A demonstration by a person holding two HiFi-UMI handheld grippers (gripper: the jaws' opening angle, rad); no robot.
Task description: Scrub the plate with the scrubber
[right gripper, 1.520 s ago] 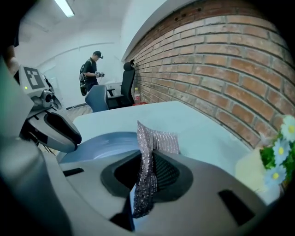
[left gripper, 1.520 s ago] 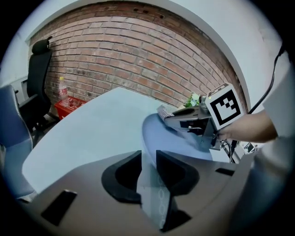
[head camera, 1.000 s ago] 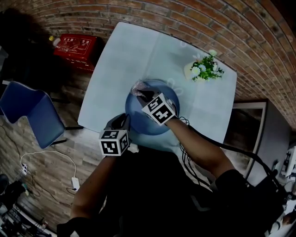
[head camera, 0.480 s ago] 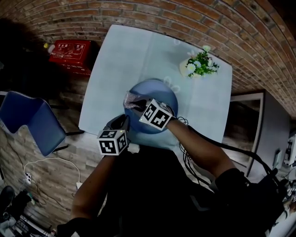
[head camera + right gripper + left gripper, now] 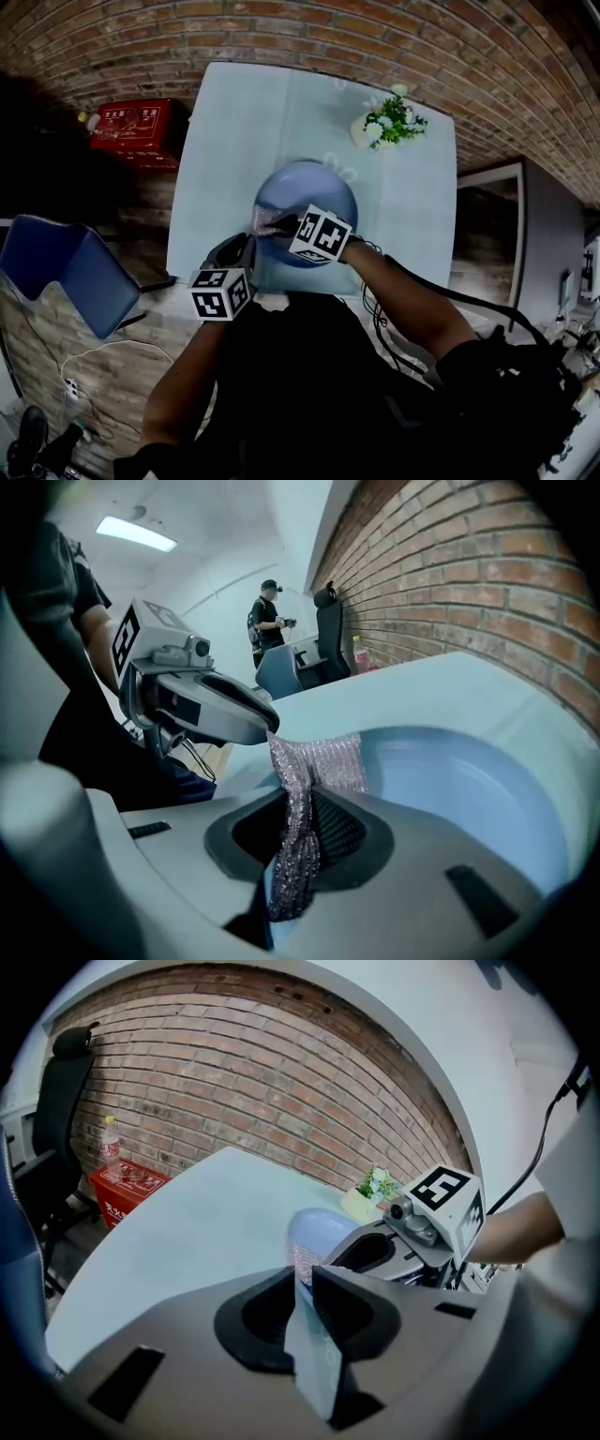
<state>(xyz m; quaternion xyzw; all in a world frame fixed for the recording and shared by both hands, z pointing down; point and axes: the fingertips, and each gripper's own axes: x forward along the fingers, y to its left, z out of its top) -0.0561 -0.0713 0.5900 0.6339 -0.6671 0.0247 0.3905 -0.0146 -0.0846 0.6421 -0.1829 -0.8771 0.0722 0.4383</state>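
Blue plate (image 5: 314, 187) held at its near edge, sparkly scrubber (image 5: 319, 759) on it.
The left gripper (image 5: 302, 1277) is clamped on the plate's rim. The right gripper (image 5: 298, 799) squeezes the scrubber, right beside it on the plate. A hard rub could knock the two grippers together, or pull the thin rim loose so the plate slides on the table (image 5: 225, 141).

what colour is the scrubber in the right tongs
Silvery pink, a glittery mesh weave; the scrubber shows best in the right gripper view.
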